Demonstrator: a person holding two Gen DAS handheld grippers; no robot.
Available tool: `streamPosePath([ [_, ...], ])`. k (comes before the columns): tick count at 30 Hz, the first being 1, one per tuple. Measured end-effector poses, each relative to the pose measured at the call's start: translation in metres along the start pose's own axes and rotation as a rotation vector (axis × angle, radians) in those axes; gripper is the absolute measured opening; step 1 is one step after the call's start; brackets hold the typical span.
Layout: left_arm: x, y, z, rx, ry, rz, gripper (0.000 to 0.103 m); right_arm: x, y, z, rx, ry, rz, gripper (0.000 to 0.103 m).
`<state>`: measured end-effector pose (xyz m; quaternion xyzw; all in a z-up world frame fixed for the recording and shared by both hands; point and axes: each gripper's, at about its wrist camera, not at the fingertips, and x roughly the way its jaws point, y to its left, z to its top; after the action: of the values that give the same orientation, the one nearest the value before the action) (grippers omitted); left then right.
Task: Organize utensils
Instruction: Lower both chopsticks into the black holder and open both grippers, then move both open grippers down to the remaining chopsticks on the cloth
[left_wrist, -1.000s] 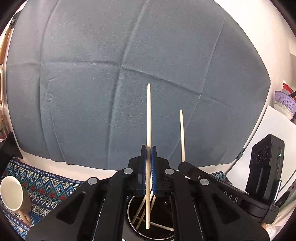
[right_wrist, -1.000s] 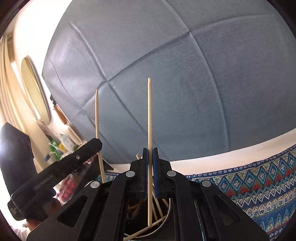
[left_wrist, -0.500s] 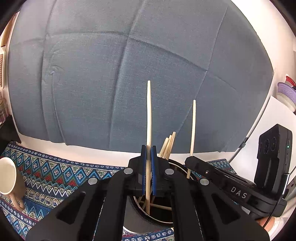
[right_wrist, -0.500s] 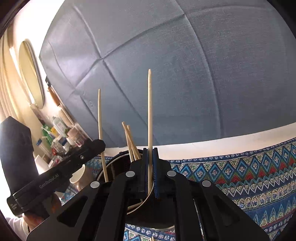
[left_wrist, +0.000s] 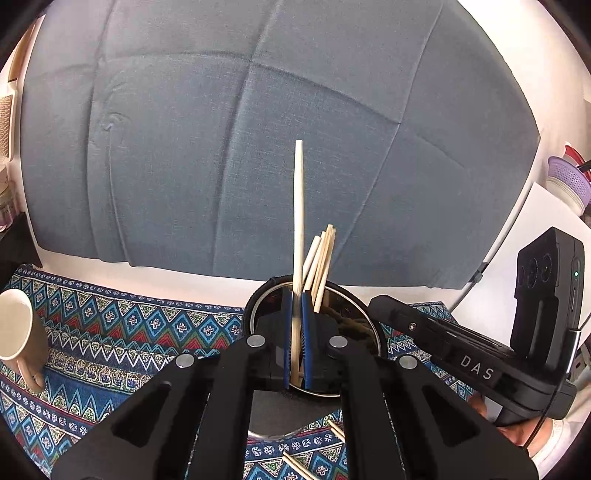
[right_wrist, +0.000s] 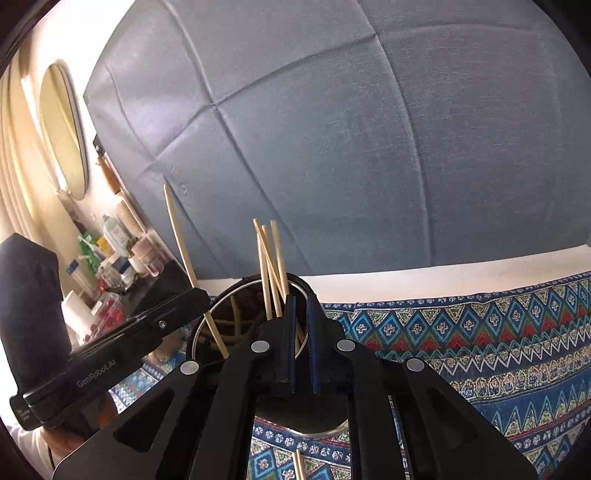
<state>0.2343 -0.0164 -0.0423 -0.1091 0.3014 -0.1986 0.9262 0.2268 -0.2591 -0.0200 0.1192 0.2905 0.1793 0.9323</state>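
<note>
My left gripper (left_wrist: 297, 295) is shut on a pale wooden chopstick (left_wrist: 298, 206). The stick stands upright with its lower end inside a round black holder (left_wrist: 258, 306) with a metal rim. Several chopsticks (left_wrist: 321, 258) lean inside the holder. The right gripper (left_wrist: 373, 302) comes in from the right at the rim. In the right wrist view my right gripper (right_wrist: 302, 299) hangs over the holder (right_wrist: 207, 317) with its jaws opening and nothing between its blue pads. The chopsticks (right_wrist: 273, 266) stand just beyond it. The left gripper (right_wrist: 203, 295) holds its chopstick (right_wrist: 184, 251) at the left.
A patterned blue cloth (left_wrist: 110, 332) covers the table, with a cream mug (left_wrist: 18, 328) at the left and loose chopsticks (left_wrist: 295, 465) in front of the holder. A grey-blue fabric backdrop (left_wrist: 221, 147) hangs behind. Bottles crowd a shelf (right_wrist: 110, 251) under a round mirror (right_wrist: 62, 125).
Both grippers have sunk toward the holder. The chopstick that the right gripper held has left its jaws and stands among those in the holder. The right jaws have parted slightly.
</note>
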Motion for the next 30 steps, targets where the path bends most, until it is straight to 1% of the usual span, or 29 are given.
streamPosePath([
  [4,-0.012,-0.002,-0.002,0.000,-0.013,0.006,0.006,-0.010,0.001,0.000,-0.006,-0.010,-0.027,0.009],
  [6,-0.020,0.000,-0.005,0.003,-0.031,0.034,0.009,-0.015,-0.001,0.000,-0.003,-0.011,-0.039,0.009],
  [8,-0.029,0.003,-0.007,-0.012,-0.043,0.034,0.015,-0.020,-0.006,-0.001,-0.001,-0.009,-0.062,0.009],
  [10,-0.037,0.007,-0.009,-0.031,-0.056,0.050,0.029,-0.026,-0.012,-0.002,0.018,-0.003,-0.075,0.009],
  [11,-0.041,0.009,-0.010,-0.036,-0.063,0.062,0.031,-0.029,-0.016,-0.003,0.030,0.000,-0.084,0.012],
  [12,-0.045,0.011,-0.011,-0.040,-0.067,0.070,0.038,-0.031,-0.019,-0.004,0.042,0.004,-0.091,0.024],
  [13,-0.048,0.012,-0.012,-0.048,-0.065,0.074,0.043,-0.034,-0.022,-0.006,0.052,0.012,-0.100,0.032],
  [14,-0.050,0.016,-0.015,-0.056,-0.061,0.078,0.044,-0.036,-0.024,-0.007,0.057,0.018,-0.106,0.046],
  [15,-0.053,0.018,-0.017,-0.062,-0.059,0.085,0.048,-0.039,-0.025,-0.009,0.055,0.022,-0.116,0.050],
  [16,-0.057,0.020,-0.019,-0.067,-0.056,0.094,0.058,-0.041,-0.026,-0.011,0.051,0.030,-0.126,0.051],
  [18,-0.062,0.022,-0.023,-0.076,-0.053,0.111,0.067,-0.042,-0.028,-0.015,0.049,0.063,-0.146,0.063],
  [20,-0.065,0.024,-0.025,-0.077,-0.041,0.117,0.069,-0.043,-0.032,-0.019,0.060,0.092,-0.157,0.066],
  [21,-0.066,0.022,-0.026,-0.075,-0.035,0.124,0.073,-0.043,-0.033,-0.022,0.069,0.107,-0.163,0.071],
  [23,-0.072,0.025,-0.030,-0.081,-0.032,0.133,0.075,-0.044,-0.037,-0.029,0.089,0.134,-0.173,0.073],
  [25,-0.074,0.027,-0.036,-0.097,-0.017,0.135,0.084,-0.046,-0.039,-0.034,0.098,0.152,-0.182,0.079],
  [26,-0.076,0.028,-0.038,-0.105,-0.006,0.127,0.086,-0.047,-0.039,-0.037,0.100,0.160,-0.188,0.082],
  [27,-0.075,0.029,-0.041,-0.113,0.016,0.120,0.093,-0.048,-0.040,-0.039,0.100,0.166,-0.194,0.085],
  [28,-0.075,0.029,-0.043,-0.122,0.042,0.114,0.097,-0.048,-0.040,-0.041,0.097,0.174,-0.203,0.085],
  [30,-0.075,0.029,-0.049,-0.138,0.074,0.112,0.097,-0.048,-0.043,-0.045,0.092,0.195,-0.228,0.086],
])
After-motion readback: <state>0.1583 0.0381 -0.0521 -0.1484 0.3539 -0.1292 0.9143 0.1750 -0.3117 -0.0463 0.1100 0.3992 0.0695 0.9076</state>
